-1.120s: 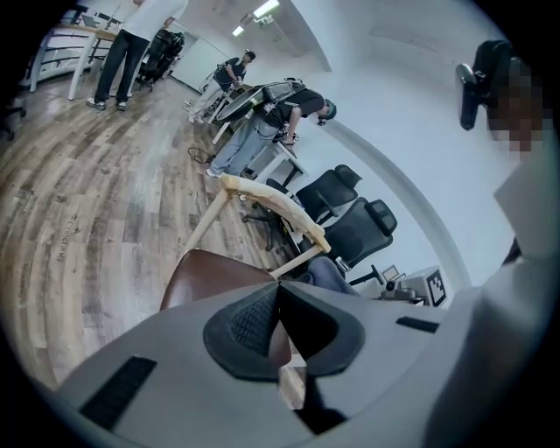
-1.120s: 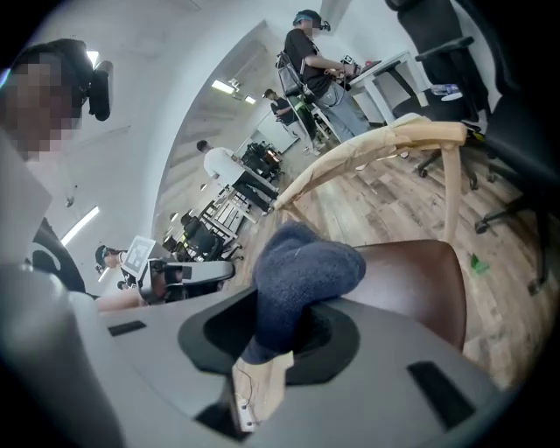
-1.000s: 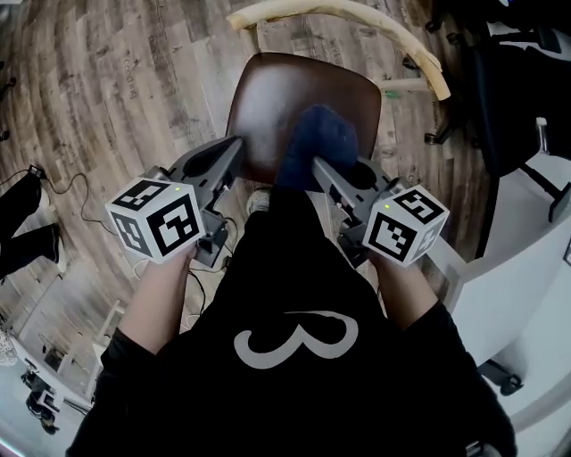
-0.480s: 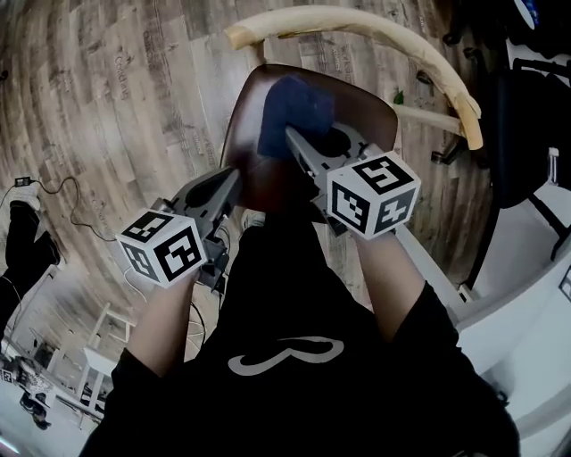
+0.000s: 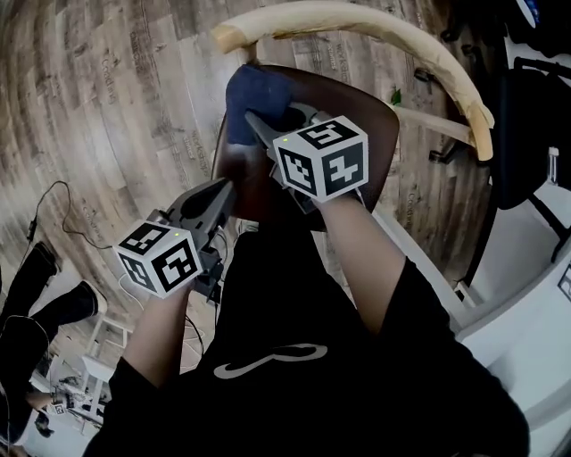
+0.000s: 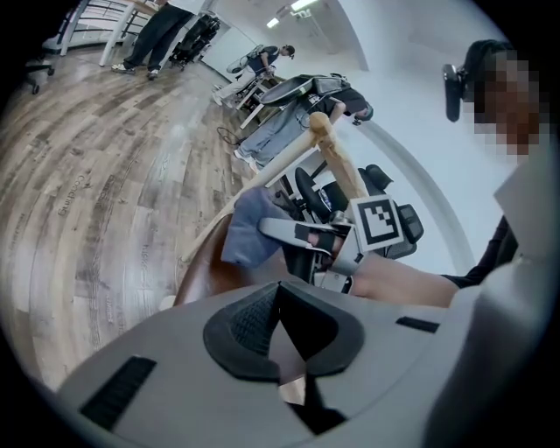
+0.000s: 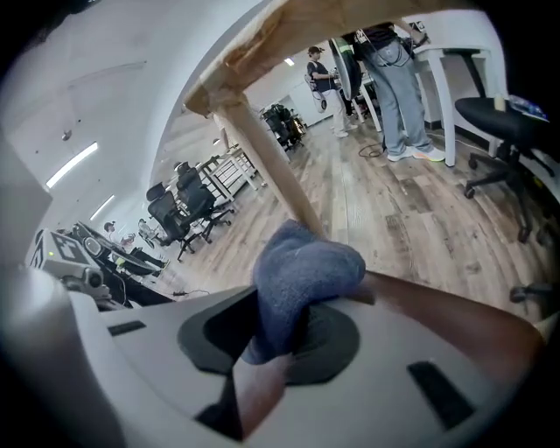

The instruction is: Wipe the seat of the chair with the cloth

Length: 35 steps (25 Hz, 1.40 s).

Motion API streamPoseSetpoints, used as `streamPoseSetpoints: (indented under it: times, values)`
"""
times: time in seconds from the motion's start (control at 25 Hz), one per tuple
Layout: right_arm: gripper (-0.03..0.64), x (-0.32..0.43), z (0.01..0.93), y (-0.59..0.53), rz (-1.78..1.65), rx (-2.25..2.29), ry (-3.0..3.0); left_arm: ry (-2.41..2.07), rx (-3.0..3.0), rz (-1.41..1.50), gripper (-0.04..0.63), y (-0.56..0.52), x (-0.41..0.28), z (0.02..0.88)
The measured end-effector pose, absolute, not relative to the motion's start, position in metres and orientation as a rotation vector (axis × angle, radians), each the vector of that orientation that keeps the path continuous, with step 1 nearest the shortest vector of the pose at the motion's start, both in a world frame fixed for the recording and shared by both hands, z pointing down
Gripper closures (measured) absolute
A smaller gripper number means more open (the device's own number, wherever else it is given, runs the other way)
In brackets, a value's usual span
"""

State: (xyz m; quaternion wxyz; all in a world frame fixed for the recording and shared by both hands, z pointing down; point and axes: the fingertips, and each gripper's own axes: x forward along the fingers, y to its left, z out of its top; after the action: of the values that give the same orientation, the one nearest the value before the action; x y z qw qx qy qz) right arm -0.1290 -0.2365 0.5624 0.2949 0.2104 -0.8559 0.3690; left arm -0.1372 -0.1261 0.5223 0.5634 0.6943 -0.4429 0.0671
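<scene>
A blue terry cloth (image 5: 254, 89) is clamped between the jaws of the right gripper (image 5: 252, 119); in the right gripper view the bunched fabric is seen squeezed between the two pads and bulging out ahead of them. The cloth is pressed against the glossy brown seat of the chair (image 5: 373, 134), at the seat's edge just ahead of the right gripper's tips. Directly beyond the cloth, a pale wooden spindle is seen rising to the curved pale wooden backrest (image 5: 375, 22), whose end lies just past the gripper.

The left gripper (image 5: 223, 189) is held behind and to the left of the right one, at the near edge of the seat. Its jaws are brought together at the tips, and nothing is held between them. From the left gripper view, the right gripper and the cloth are seen just ahead, above the seat.

The grey-brown plank floor (image 5: 107, 107) is spread out beneath the chair.
</scene>
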Motion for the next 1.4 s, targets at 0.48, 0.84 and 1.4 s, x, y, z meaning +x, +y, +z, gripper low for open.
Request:
streamPoseSetpoints:
  times: [0.48,0.84,1.4]
  values:
    - [0.531,-0.147,0.615,-0.250,0.811,0.532,-2.142,-1.086,1.615,0.154,0.581,-0.121,-0.155,0.527]
    - [0.531,-0.141,0.632,-0.245,0.724,0.507,-2.104,-1.077,1.603,0.126,0.581,-0.123,-0.148,0.532]
    - [0.531,-0.106,0.632,-0.252,0.727,0.560,-2.068,-1.078,1.603,0.135,0.581,-0.129,-0.142,0.532]
